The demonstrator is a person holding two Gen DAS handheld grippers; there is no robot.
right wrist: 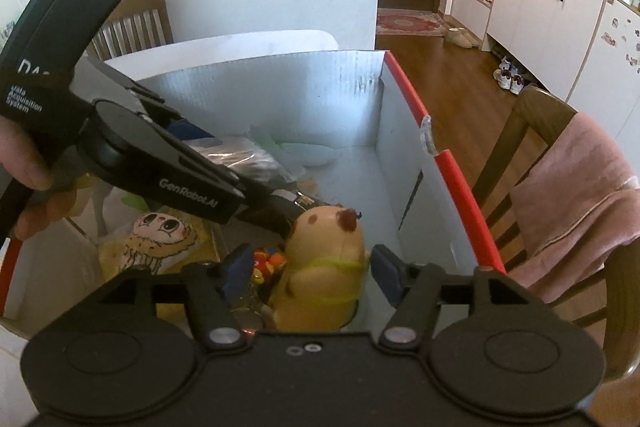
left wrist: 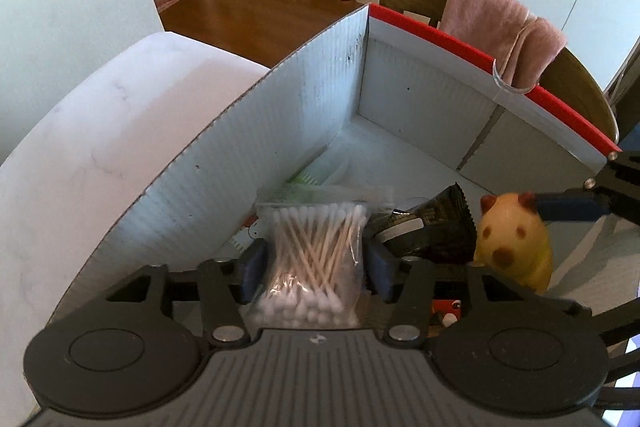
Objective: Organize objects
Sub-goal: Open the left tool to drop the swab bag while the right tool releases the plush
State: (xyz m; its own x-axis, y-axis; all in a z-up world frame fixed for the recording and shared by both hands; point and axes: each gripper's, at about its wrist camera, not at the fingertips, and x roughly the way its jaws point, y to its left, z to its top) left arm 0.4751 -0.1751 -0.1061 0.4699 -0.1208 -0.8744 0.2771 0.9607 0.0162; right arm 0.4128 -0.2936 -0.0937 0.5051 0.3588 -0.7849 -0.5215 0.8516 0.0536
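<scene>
We look down past our left hand-held gripper [left wrist: 316, 263] into a grey corrugated box [left wrist: 248, 131] with a red top edge. A clear bag of cotton swabs [left wrist: 316, 251] sits between the blue pads [left wrist: 254, 263], which stand apart from it on both sides. To its right lie a dark foil packet [left wrist: 436, 223] and a yellow animal toy [left wrist: 514, 239], with the right hand-held gripper [left wrist: 568, 207] touching the toy's ear. A pink towel [left wrist: 500, 31] hangs over a chair beyond the box.
</scene>
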